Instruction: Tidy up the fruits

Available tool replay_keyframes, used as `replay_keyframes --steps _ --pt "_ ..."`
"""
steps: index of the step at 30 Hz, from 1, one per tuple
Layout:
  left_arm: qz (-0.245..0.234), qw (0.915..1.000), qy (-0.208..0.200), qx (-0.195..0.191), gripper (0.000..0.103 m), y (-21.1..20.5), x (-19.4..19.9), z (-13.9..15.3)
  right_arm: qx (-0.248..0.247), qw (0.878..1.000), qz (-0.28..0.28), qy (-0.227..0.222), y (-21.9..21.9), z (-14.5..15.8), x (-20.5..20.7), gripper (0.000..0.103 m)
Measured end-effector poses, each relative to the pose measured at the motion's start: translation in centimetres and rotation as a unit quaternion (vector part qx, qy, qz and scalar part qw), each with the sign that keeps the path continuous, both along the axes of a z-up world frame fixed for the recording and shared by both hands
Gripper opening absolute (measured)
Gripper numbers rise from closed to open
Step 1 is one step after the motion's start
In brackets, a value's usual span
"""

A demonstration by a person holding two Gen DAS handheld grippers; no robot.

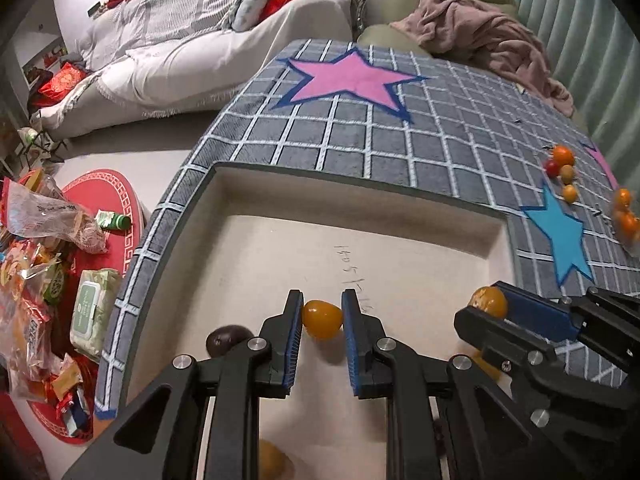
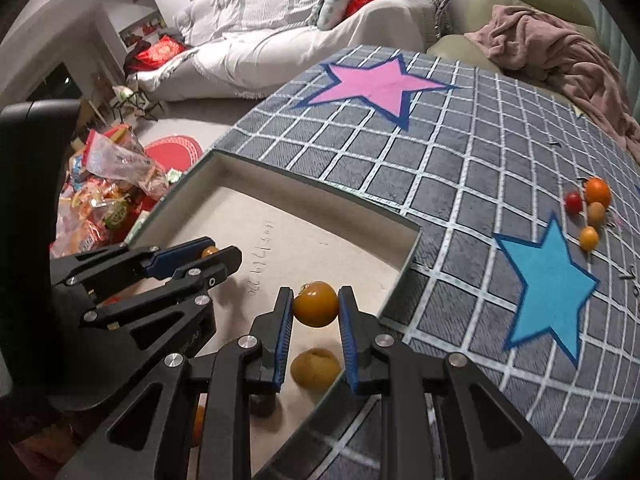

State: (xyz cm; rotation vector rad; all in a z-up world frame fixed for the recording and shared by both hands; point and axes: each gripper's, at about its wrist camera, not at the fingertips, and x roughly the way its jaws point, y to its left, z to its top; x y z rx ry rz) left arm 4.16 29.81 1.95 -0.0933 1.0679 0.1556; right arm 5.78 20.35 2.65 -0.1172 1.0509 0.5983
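Two small orange fruits are held at this moment, one in each gripper, both above the shallow box. The oval orange fruit (image 1: 322,319) is pinched between the blue pads of the left gripper (image 1: 322,316), whose jaws are closed to the fruit's width; the round orange fruit (image 2: 316,304), with a small stem at its top, is clamped likewise in the right gripper (image 2: 316,306). Both fruits are judged light, smooth-skinned and somewhat glossy, hence liable to slip, and soft enough to bruise or split under a hard squeeze; a grip across the widest part, as now applied, is judged suitable, with modest force. The shallow box (image 1: 360,184), pale inside with handwritten figures on its floor, is set on the grey checked cloth (image 1: 440,140). Several fruits are seen lying in it: a dark purple fruit (image 1: 226,340) just beside the left gripper, a dull yellow-orange fruit (image 2: 315,368) beneath the right gripper, and another yellowish one (image 1: 274,462) partly hidden at the lower edge of the left view. Well apart from the box, on the cloth near the blue star (image 2: 548,288), a loose group of small fruits (image 2: 592,208) remains, one red and the others orange; further orange pieces (image 1: 626,216) are noted at the far right edge, possibly inside clear wrapping. Sorting is judged partly done.
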Motion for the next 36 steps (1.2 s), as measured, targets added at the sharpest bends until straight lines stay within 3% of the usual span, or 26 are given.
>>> replay_keyframes --steps 7,10,12,15,17,18,19,21,26,28,36 --pt "-0.001 1.0 0.002 0.003 0.022 0.3 0.2 -0.3 0.003 1.0 0.012 0.004 0.2 -0.5 0.4 0.027" --pt "0.007 1.0 0.003 -0.001 0.022 0.8 0.0 -0.1 0.01 1.0 0.009 -0.005 -0.1 0.0 0.1 0.041" --pt "0.015 0.9999 0.002 -0.006 0.022 1.3 -0.2 0.0 0.017 1.0 0.005 -0.009 -0.5 0.6 -0.1 0.058" --pt "0.026 0.9997 0.001 -0.003 0.022 1.9 -0.8 0.5 0.024 1.0 0.002 -0.017 -1.0 1.5 -0.7 0.072" --pt "0.032 0.9994 -0.008 0.007 0.051 2.1 -1.5 1.1 0.021 1.0 -0.007 -0.02 -1.2 2.0 -1.1 0.084" --pt "0.039 0.999 -0.018 0.015 0.088 2.2 -2.0 1.5 0.025 0.999 -0.009 -0.019 -1.6 2.3 -1.5 0.085" --pt "0.056 0.9975 -0.032 0.029 0.098 2.4 -2.6 1.9 0.024 0.999 -0.013 -0.021 -1.9 2.6 -1.7 0.087" --pt "0.061 0.9965 -0.051 0.025 0.1 2.7 -3.7 2.7 0.029 0.999 -0.015 -0.016 -2.4 3.0 -2.2 0.093" --pt "0.051 0.9979 -0.037 0.014 0.101 2.5 -5.3 3.2 0.021 0.999 -0.024 -0.007 -3.3 3.8 -3.4 0.094" --pt "0.047 0.9983 -0.033 0.015 0.102 2.2 -6.1 3.3 0.017 1.0 -0.025 -0.006 -3.6 4.1 -4.0 0.103" --pt "0.026 0.9994 -0.012 0.02 0.102 0.4 -9.2 3.2 0.005 1.0 -0.019 0.005 -3.5 5.4 -6.5 0.103"
